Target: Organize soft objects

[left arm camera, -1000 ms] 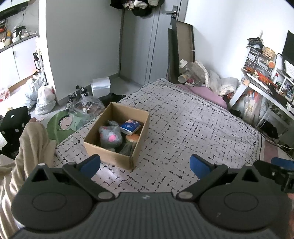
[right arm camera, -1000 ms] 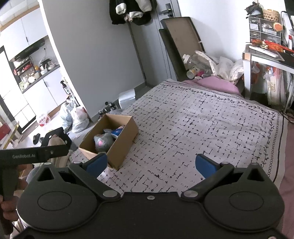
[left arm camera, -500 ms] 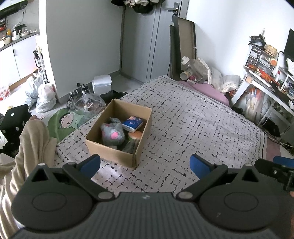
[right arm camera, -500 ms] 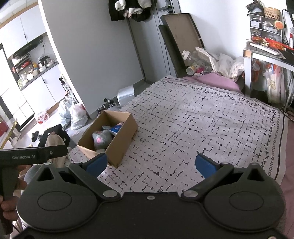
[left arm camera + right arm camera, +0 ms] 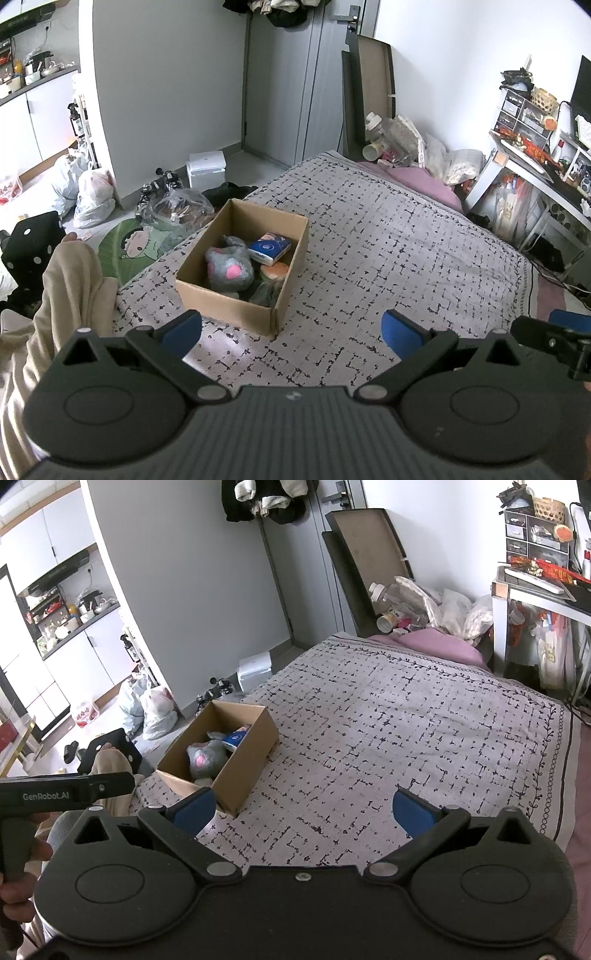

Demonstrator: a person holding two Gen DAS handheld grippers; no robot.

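Observation:
An open cardboard box [image 5: 286,291] stands on the patterned bedspread [image 5: 388,258] near its left edge. Inside lie a grey plush with a pink spot [image 5: 229,267], a blue and white packet [image 5: 269,248], an orange and white soft item [image 5: 274,271] and a dark item at the front. The box also shows in the right wrist view [image 5: 243,771], with the grey plush [image 5: 205,757]. My left gripper [image 5: 291,330] is open and empty, hovering short of the box. My right gripper [image 5: 303,810] is open and empty, to the right of the box.
A pink pillow [image 5: 421,181] and bags lie at the bed's far end. A cluttered desk [image 5: 543,173] stands to the right. Plastic bags [image 5: 92,195], a white bin [image 5: 207,170] and a green cartoon mat [image 5: 125,243] are on the floor left of the bed.
Both grippers have tilted or drawn back slightly, so the box sits lower and a little more central in both views. Both stay open and empty. The box's contents have not moved.

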